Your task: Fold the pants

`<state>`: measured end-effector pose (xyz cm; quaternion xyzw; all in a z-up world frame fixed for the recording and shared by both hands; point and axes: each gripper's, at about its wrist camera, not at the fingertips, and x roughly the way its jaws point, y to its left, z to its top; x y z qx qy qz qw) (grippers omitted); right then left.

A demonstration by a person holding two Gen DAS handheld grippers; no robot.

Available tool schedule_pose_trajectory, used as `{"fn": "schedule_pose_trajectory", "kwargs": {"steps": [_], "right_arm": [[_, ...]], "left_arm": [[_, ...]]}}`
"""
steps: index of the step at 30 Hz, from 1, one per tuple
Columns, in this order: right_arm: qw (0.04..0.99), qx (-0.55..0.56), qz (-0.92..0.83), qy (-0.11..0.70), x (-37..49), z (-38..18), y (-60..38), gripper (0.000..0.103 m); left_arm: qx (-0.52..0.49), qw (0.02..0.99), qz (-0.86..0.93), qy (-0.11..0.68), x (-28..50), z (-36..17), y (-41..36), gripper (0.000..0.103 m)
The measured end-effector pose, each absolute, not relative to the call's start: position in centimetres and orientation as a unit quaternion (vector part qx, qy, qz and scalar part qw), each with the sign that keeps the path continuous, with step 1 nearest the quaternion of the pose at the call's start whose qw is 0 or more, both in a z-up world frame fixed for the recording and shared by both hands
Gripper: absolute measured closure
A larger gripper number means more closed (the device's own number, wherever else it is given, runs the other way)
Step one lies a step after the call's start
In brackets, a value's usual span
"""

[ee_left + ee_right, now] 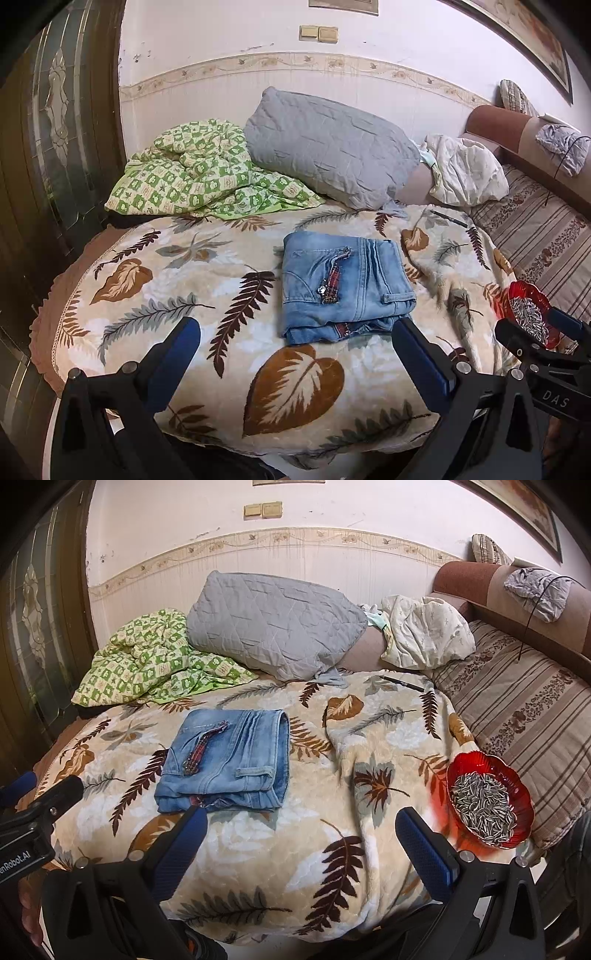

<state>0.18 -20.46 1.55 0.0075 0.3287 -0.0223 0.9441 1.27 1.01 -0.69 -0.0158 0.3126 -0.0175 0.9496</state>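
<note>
Light blue denim pants (343, 288) lie folded in a compact rectangle on the leaf-patterned blanket (166, 288), with a red trim strip on top. They also show in the right wrist view (225, 760). My left gripper (295, 332) is open and empty, held just short of the pants' near edge. My right gripper (301, 818) is open and empty, to the right of the pants above the blanket (314, 849). The right gripper's body shows at the right edge of the left wrist view (543, 350), and the left gripper's body at the left edge of the right wrist view (40, 812).
A red glass bowl of sunflower seeds (487, 801) sits on the blanket at the right. A grey pillow (273, 624), a green checked quilt (155, 661) and a white bundle (424, 631) lie at the back. A pen (402, 683) lies on the blanket. A striped cushion (524, 701) is right.
</note>
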Motion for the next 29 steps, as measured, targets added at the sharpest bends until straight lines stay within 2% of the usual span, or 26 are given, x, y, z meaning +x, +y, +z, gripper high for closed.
{"fn": "schedule_pose_trajectory", "kwargs": {"steps": [22, 29], "right_arm": [[0.944, 0.008, -0.020, 0.330, 0.4, 1.5, -20.6, 0.000], [0.943, 0.009, -0.023, 0.331, 0.4, 1.4, -20.5, 0.000]], "left_arm": [[-0.013, 0.949, -0.023, 0.315, 1.5, -0.8, 0.4, 0.000], [-0.073, 0.946, -0.036, 0.314, 1.4, -0.8, 1.7, 0.000]]}}
